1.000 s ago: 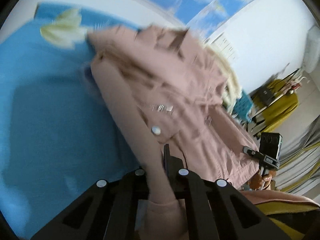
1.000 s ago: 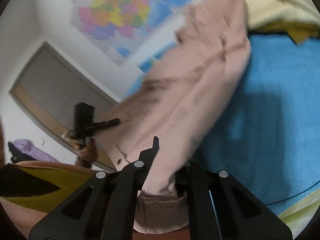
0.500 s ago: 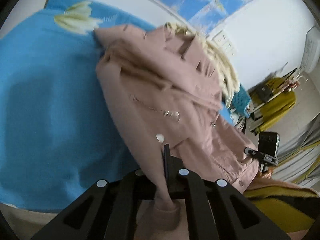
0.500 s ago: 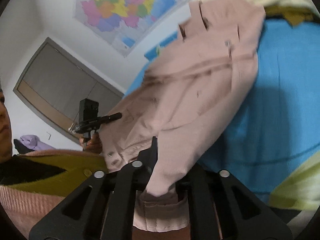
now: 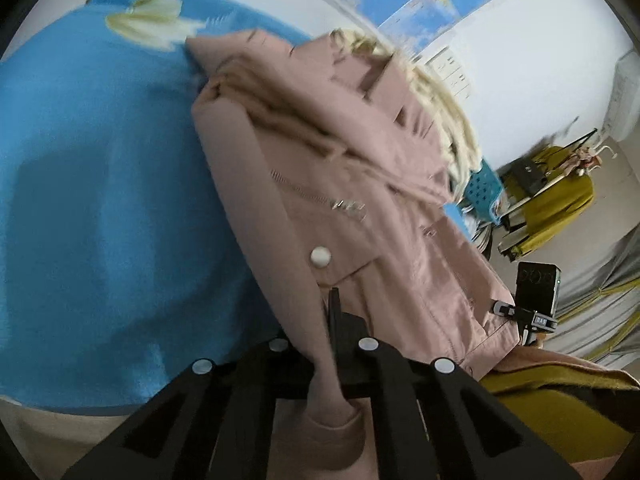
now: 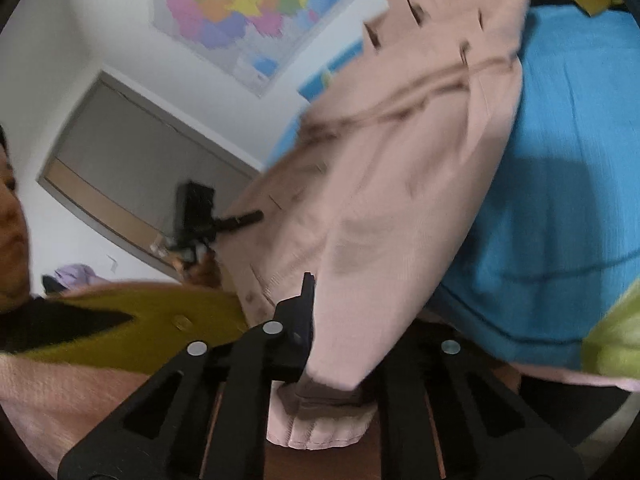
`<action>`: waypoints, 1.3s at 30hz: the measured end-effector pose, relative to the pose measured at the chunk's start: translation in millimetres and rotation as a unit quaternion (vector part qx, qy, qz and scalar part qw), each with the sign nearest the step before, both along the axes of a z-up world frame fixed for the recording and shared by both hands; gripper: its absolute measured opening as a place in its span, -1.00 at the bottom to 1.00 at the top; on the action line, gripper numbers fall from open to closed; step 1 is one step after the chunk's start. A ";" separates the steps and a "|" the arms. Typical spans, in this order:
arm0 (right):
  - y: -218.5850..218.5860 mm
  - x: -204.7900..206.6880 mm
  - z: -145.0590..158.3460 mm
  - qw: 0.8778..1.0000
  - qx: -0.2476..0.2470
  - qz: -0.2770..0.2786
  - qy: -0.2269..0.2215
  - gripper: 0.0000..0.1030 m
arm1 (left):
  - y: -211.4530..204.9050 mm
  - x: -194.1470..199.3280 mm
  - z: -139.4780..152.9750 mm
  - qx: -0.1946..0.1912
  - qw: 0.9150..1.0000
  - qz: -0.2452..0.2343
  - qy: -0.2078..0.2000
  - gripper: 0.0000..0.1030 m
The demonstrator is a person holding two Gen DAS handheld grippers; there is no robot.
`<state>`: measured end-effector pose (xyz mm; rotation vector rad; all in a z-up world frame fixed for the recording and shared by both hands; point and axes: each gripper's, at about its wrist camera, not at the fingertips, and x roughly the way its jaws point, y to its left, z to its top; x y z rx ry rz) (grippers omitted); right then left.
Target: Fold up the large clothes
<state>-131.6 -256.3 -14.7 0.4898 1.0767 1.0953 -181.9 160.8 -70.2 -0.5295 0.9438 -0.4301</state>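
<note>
On the blue blanket [image 5: 100, 200] lies the far part of a pink jacket [image 5: 340, 184], while its near part is lifted between two grippers. From the left wrist camera, the left gripper [image 5: 320, 344] has its fingers pressed together on one sleeve [image 5: 260, 240] of the jacket; the cuff [image 5: 328, 436] of this sleeve hangs out behind the fingers, near the camera. A white snap button [image 5: 321, 257] sits on the jacket just beyond the fingertips, and a metal zipper [image 5: 316, 198] runs across the cloth farther away. To the right in this view, the hem of the jacket reaches the right gripper, which shows as a small black device.

From the right wrist camera, the right gripper [image 6: 340, 344] holds the other sleeve [image 6: 384, 248]; its jaws are closing and the sleeve cloth is pinched between them, with the ribbed cuff [image 6: 320, 420] bunched behind. The jacket stretches from here up and to the far right over the blanket. A coloured map [image 6: 248, 4] hangs on the white wall on the far side. On the left there is the person's sleeve [image 6: 120, 336] in mustard and pink.
</note>
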 end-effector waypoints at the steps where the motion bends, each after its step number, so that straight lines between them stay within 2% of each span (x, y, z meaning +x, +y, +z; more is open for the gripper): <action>1: 0.2 1.4 5.8 1.000 0.005 -0.005 -0.010 -0.84 | -0.4 -1.1 4.8 0.003 1.000 0.001 -0.007 -0.94; 8: -3.2 22.2 31.3 0.998 0.039 -0.050 -0.028 -0.86 | 9.1 -0.1 41.7 -0.010 0.998 0.019 -0.050 -0.95; 14: -8.5 53.3 49.6 0.993 0.066 -0.095 -0.028 -0.86 | 12.1 17.1 63.2 -0.016 0.997 0.025 -0.065 -0.95; 21: 1.4 96.4 64.5 0.990 0.072 -0.117 -0.028 -0.86 | 22.8 50.7 84.9 -0.012 0.997 0.031 -0.068 -0.95; 30: 8.2 146.2 78.3 0.989 0.065 -0.126 -0.034 -0.86 | 27.3 104.1 112.2 0.020 0.997 0.030 -0.067 -0.95; 39: 13.2 183.1 73.6 0.988 0.060 -0.145 -0.015 -0.86 | 34.6 146.4 116.5 0.036 0.998 0.025 -0.052 -0.95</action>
